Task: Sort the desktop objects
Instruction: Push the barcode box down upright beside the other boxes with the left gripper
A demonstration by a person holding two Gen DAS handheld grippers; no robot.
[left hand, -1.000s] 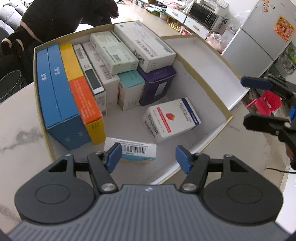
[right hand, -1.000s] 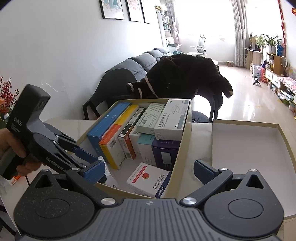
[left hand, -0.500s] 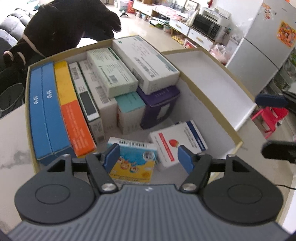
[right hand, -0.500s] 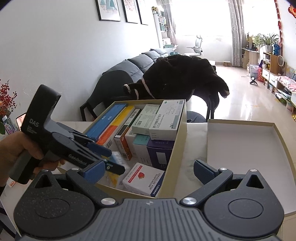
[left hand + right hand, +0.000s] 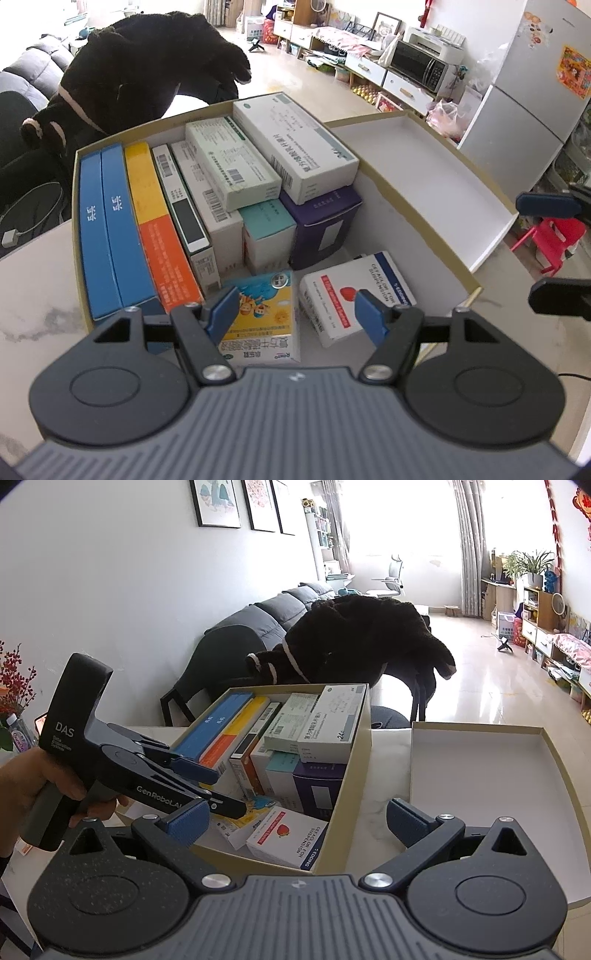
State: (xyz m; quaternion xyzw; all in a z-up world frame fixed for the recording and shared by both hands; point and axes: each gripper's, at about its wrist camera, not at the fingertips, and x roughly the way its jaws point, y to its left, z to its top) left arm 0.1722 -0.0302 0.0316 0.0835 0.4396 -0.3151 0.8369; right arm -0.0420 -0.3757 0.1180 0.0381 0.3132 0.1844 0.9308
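Up close, left gripper [image 5: 293,308] hanging wide open, empty, over yellow cartoon box [image 5: 264,325] lying in cardboard box [image 5: 424,236]; right gripper [image 5: 297,821] gaping empty at near wall. Only right-wrist view showing hand [image 5: 33,786]; beyond, lid [image 5: 476,760].

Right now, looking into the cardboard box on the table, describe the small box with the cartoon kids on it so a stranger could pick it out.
Start at the open cardboard box packed with medicine cartons. At its near end two small cartons lie flat, side by side. The cartoon box is the left one, yellow and sky blue with drawn children, while the strawberry box on its right is white with a red stripe.
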